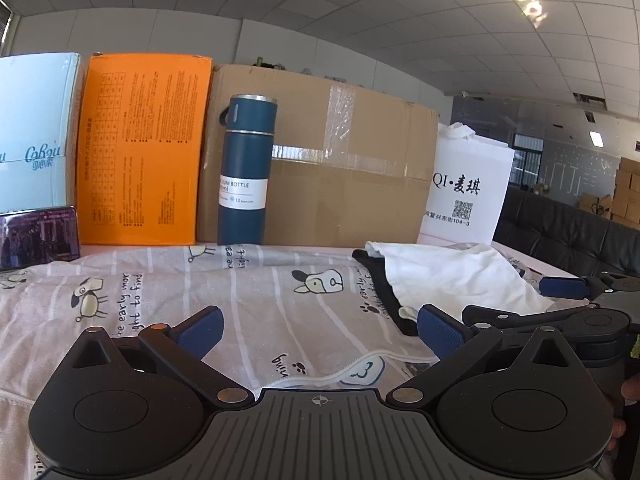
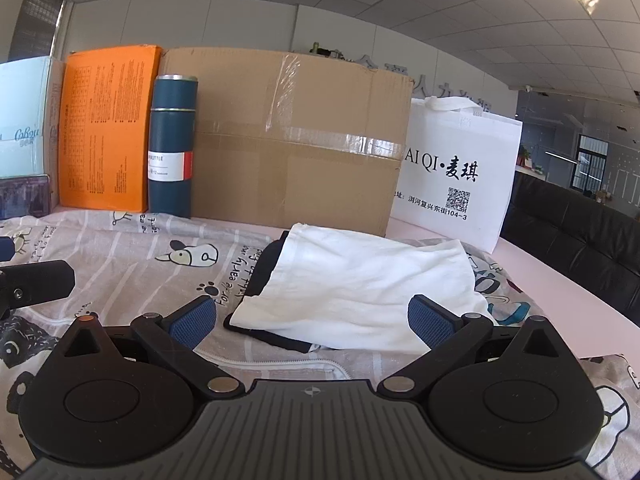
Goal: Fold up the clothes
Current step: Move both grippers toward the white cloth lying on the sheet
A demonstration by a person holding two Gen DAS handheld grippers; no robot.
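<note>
A pink-grey garment printed with cartoon dogs (image 1: 260, 300) lies spread flat over the table, and the right wrist view shows it too (image 2: 132, 264). On its right part sits a folded white garment (image 2: 360, 280) on top of a black one (image 2: 264, 264); both also appear at the right of the left wrist view (image 1: 444, 276). My left gripper (image 1: 320, 332) hovers open just above the printed garment, holding nothing. My right gripper (image 2: 312, 322) is open too, its fingers either side of the near edge of the white garment, gripping nothing.
Along the back stand a light blue carton (image 1: 32, 132), an orange box (image 1: 140, 148), a blue vacuum bottle (image 1: 244, 172), a taped cardboard box (image 1: 340, 160) and a white bag (image 2: 452, 168). A purple tin (image 1: 36, 236) is at the left. A black sofa (image 2: 572, 236) lies beyond the table's right edge.
</note>
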